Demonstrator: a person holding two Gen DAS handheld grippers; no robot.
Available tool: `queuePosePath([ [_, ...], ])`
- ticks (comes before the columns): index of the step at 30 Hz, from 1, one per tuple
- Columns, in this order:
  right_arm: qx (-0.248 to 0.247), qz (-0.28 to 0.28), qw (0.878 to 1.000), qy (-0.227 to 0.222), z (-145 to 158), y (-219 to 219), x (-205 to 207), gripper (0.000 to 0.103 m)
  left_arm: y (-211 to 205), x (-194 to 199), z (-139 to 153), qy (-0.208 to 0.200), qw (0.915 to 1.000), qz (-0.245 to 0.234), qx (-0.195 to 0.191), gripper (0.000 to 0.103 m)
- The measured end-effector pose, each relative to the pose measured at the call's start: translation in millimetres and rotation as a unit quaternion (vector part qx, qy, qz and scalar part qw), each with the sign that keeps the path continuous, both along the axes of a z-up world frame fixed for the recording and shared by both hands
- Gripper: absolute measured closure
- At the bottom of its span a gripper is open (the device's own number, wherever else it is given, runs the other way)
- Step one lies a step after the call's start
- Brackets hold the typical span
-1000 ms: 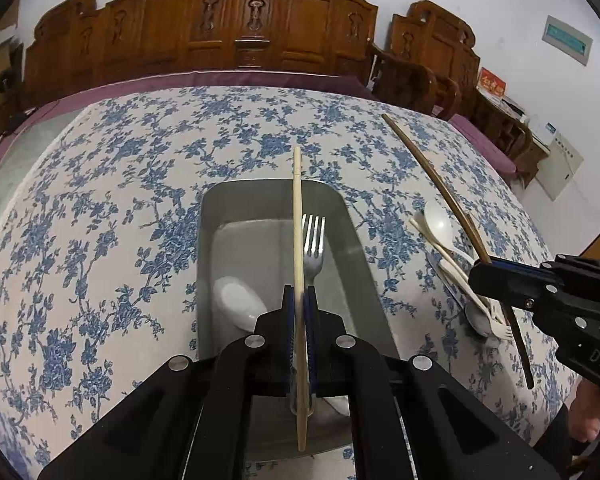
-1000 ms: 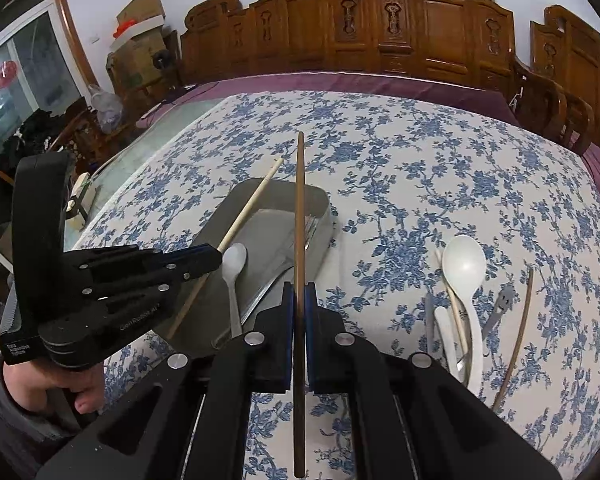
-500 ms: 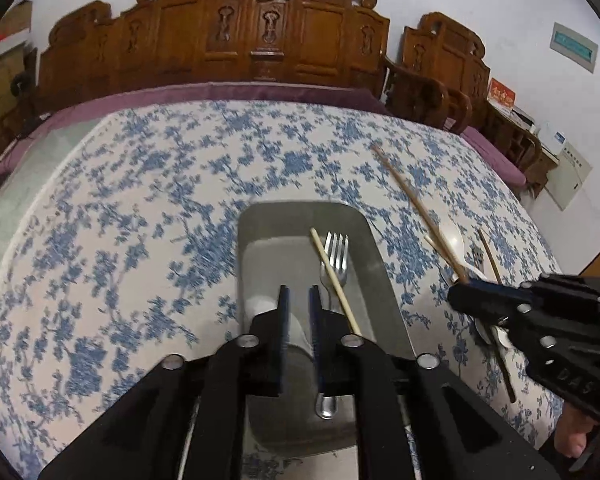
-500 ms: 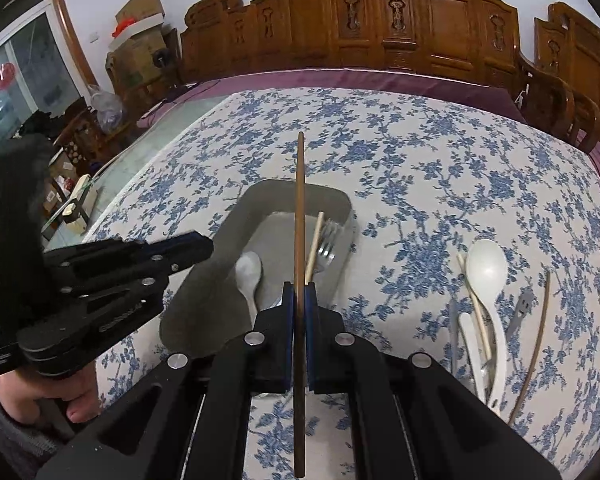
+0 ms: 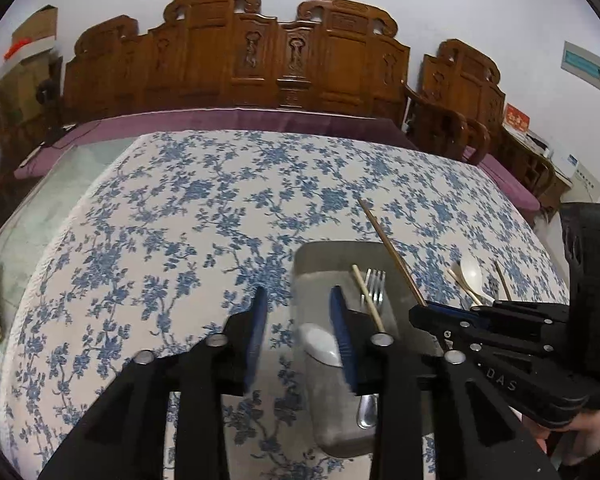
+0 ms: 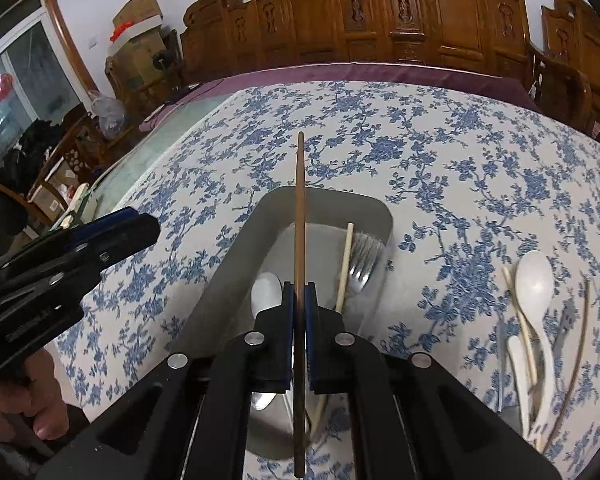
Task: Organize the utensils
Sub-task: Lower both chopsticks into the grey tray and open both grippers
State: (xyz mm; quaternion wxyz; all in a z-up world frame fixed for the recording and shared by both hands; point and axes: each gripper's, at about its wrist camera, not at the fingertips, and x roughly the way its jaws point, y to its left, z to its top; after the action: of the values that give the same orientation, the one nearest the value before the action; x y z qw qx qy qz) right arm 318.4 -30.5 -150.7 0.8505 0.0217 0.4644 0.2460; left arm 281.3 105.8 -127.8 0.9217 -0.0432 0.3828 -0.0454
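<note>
- The right gripper [image 6: 299, 332] was clamped on a dark chopstick [image 6: 299, 216], gripped well back along its length, so most of the stick reached forward over the metal tray [image 6: 236, 256].
- That chopstick looked light, thin and stiff; held that far back it would probably pivot easily, and a hold nearer its middle seemed steadier to me.
- The left gripper [image 5: 298, 332] stood with its jaws apart and nothing between them, at the tray's left edge.
- Inside the tray lay a pale chopstick [image 6: 345, 268], a steel fork [image 6: 363, 265] and a white spoon [image 6: 266, 290]; the pale stick touched the fork's left side.
- The steel tray would likely be slick, so a stick let go at a slant might slide or rattle.
- Right of the tray, on the cloth, waited a large white spoon [image 6: 534, 280], a second dark chopstick [image 6: 578, 344] and some pale pieces I could not sort out.
- The table wore a blue-flowered tablecloth [image 6: 440, 152], soft enough to keep things from rolling, I judged.
- Beyond it stood carved wooden chairs [image 5: 284, 56] against a white wall, with cardboard boxes [image 6: 134, 28] at the far left.
</note>
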Motion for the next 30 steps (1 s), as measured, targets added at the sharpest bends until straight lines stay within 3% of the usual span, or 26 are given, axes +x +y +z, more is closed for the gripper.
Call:
queuePosePath([
  [9, 0.02, -0.005, 1.0, 0.012, -20.7, 8.2, 5.8, 0.097, 12.3, 1.3, 1.4, -0.008, 0.9998, 0.016, -0.003, 0.036],
  [22, 0.004, 0.016, 1.0, -0.002, -25.4, 9.0, -6.0, 0.093, 11.1, 1.9, 1.3, -0.01, 0.9998, 0.018, 0.002, 0.028],
  [30, -0.013, 0.023, 0.999, -0.025, -12.0, -27.6, -24.1, 0.093, -3.1, 0.6, 1.0, -0.011, 0.9999, 0.006, 0.009, 0.016],
])
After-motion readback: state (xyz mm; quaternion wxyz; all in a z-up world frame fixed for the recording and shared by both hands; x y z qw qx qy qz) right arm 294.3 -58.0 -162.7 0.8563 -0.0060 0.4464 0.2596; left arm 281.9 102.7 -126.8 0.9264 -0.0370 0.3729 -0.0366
